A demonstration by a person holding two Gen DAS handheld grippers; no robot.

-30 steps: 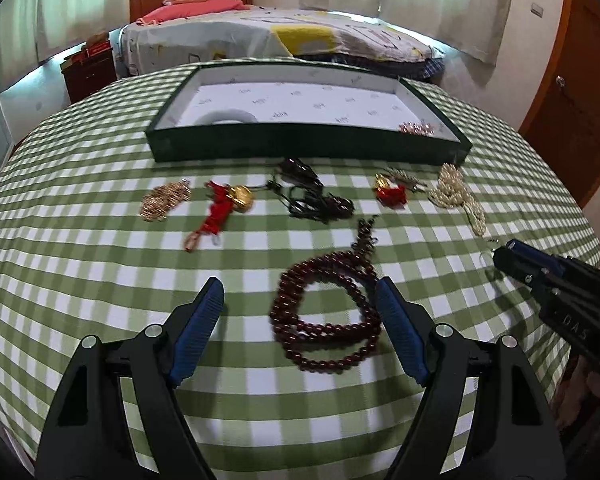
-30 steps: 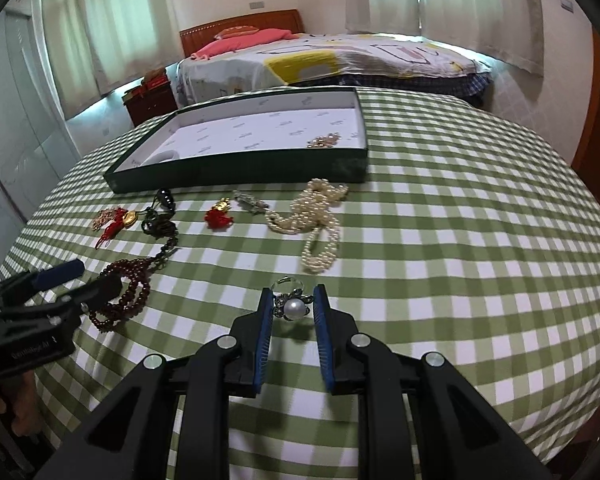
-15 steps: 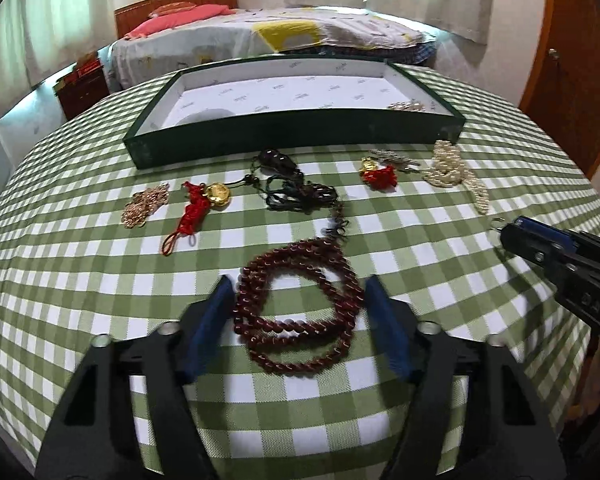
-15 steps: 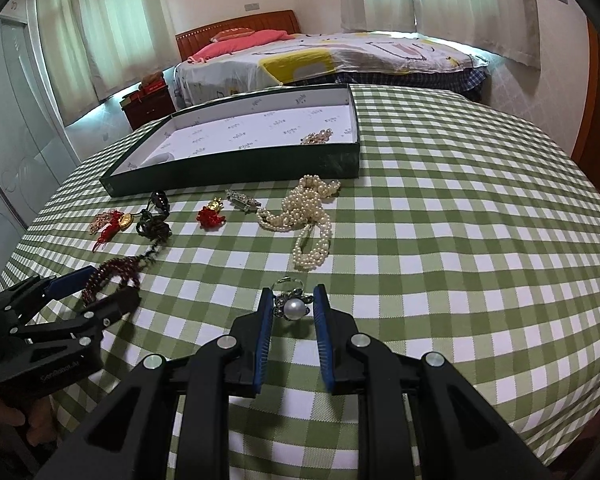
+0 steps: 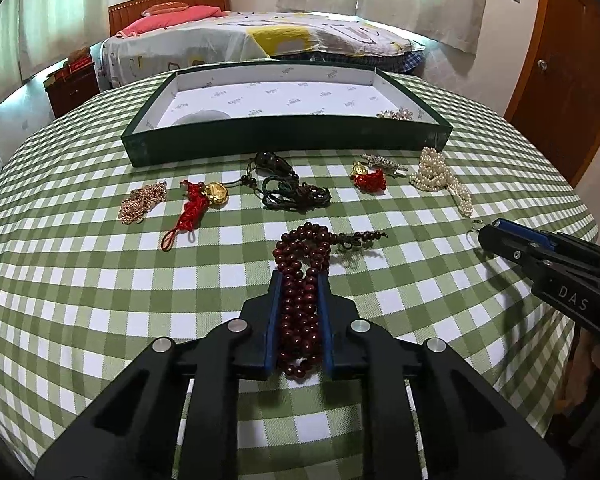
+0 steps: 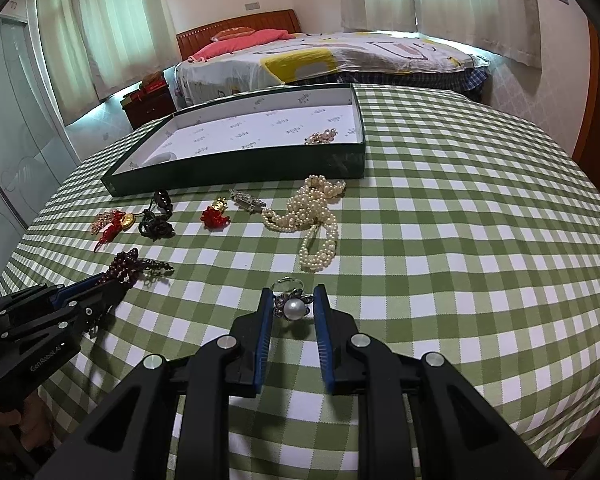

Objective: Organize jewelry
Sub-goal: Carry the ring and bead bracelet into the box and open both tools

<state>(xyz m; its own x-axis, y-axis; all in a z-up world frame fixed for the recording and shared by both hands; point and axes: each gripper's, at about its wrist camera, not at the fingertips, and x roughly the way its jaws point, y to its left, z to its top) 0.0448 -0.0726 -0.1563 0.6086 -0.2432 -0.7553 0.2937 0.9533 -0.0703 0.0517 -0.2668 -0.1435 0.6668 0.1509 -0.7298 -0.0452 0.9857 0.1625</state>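
Observation:
My left gripper (image 5: pixel 299 280) is shut on a dark red bead bracelet (image 5: pixel 302 280), bunched between the blue pads, low over the checked tablecloth; it also shows in the right wrist view (image 6: pixel 126 266). My right gripper (image 6: pixel 293 295) is shut on a pearl ring (image 6: pixel 293 309) just above the cloth. The green jewelry tray (image 5: pixel 288 140) with a white lining stands at the far side, with a small gold brooch (image 5: pixel 396 114) in its right corner.
On the cloth before the tray lie a gold chain (image 5: pixel 142 202), a red tassel charm (image 5: pixel 194 204), a dark cord necklace (image 5: pixel 288 190), a small red charm (image 5: pixel 369 178), a silver clip (image 5: pixel 382 163) and a pearl necklace (image 6: pixel 314 220). A bed stands beyond the table.
My left gripper closed from wide open onto the bead bracelet, squeezing the loop into a bunch. The right gripper has stayed shut on the pearl ring.

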